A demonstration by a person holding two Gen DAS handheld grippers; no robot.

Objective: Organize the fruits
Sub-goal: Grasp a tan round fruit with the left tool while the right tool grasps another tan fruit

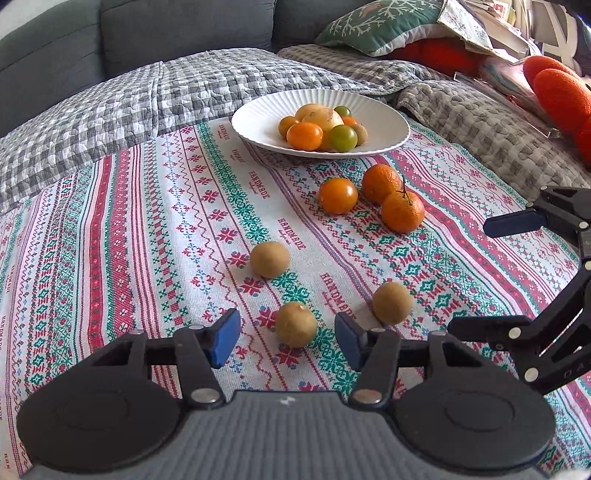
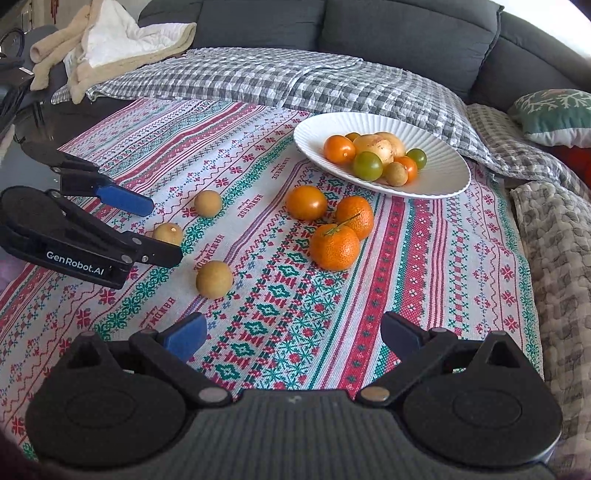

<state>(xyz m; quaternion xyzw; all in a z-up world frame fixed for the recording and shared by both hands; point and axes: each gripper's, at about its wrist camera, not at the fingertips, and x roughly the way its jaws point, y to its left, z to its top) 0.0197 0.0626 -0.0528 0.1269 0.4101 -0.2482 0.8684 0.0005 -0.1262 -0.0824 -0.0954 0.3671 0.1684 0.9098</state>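
On the patterned cloth (image 1: 155, 229) lie three brown round fruits, an orange tomato (image 1: 338, 195) and two mandarins (image 1: 402, 210). My left gripper (image 1: 286, 341) is low over the cloth, and the nearest brown fruit (image 1: 295, 324) sits between its blue pads with a gap on both sides. The right wrist view shows the same fruit (image 2: 168, 233) between those fingers (image 2: 122, 199). My right gripper (image 2: 293, 336) is open and holds nothing; the mandarins (image 2: 334, 246) lie ahead of it. A white ribbed plate (image 1: 251, 122) at the far edge holds several small fruits.
Another brown fruit (image 1: 392, 302) lies just right of my left gripper, and a third (image 1: 269, 258) a little farther out. My right gripper (image 1: 470, 276) reaches in from the right edge. Checked blankets (image 1: 110, 110), cushions (image 1: 376, 26) and a grey sofa (image 2: 369, 26) surround the cloth.
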